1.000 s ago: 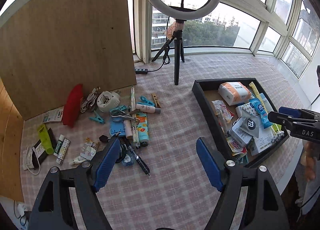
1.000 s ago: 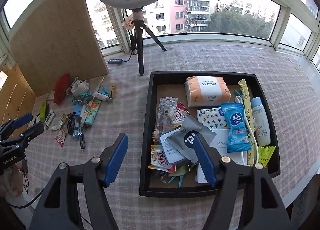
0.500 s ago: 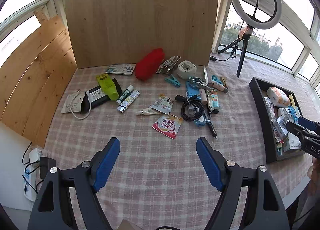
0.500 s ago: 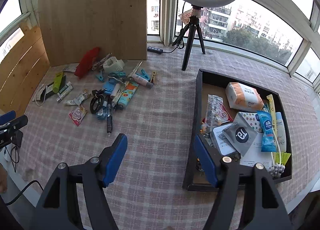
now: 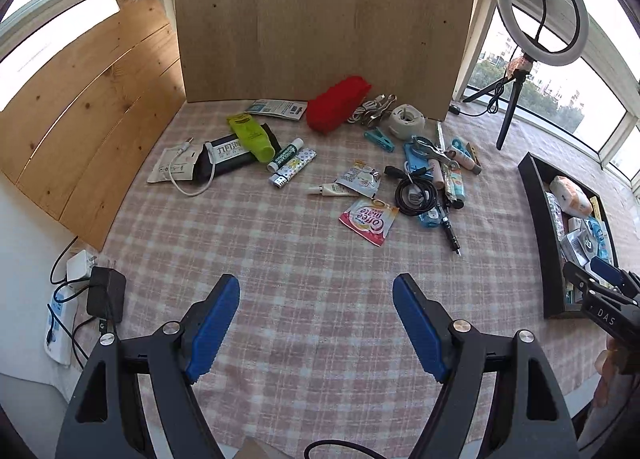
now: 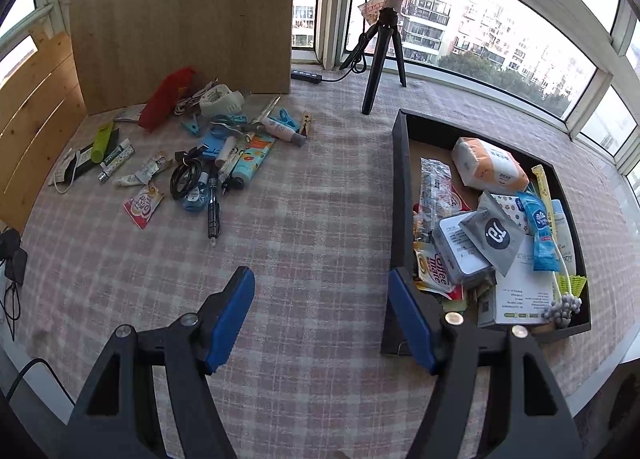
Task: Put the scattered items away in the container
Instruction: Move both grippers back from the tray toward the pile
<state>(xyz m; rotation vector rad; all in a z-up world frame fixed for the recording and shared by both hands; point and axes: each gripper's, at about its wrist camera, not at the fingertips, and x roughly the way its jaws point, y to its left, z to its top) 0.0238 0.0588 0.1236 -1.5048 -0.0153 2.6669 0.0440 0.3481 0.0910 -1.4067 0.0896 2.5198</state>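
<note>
Partly done: black tray (image 6: 401, 187) at the right of the checked cloth (image 6: 312, 219) already heaped with packets, a tissue pack and a bottle. Well left of the tray, still scattered: red pouch (image 5: 338, 103), black cable coil (image 5: 416, 195), coffee sachet (image 5: 370, 219), pen (image 5: 450, 229), clips and tubes. Left tongs (image 5: 316, 323) wide open, empty, above bare cloth left of the tray. Right tongs (image 6: 320, 315) likewise spread wide, gripping nothing, just beside the tray's near corner.

You have bare checked bench (image 6: 320, 219) between the scattered pile (image 6: 208, 163) and the black tray (image 6: 402, 187); the tripod (image 6: 382, 59) and board (image 5: 320, 19) block the far side.
</note>
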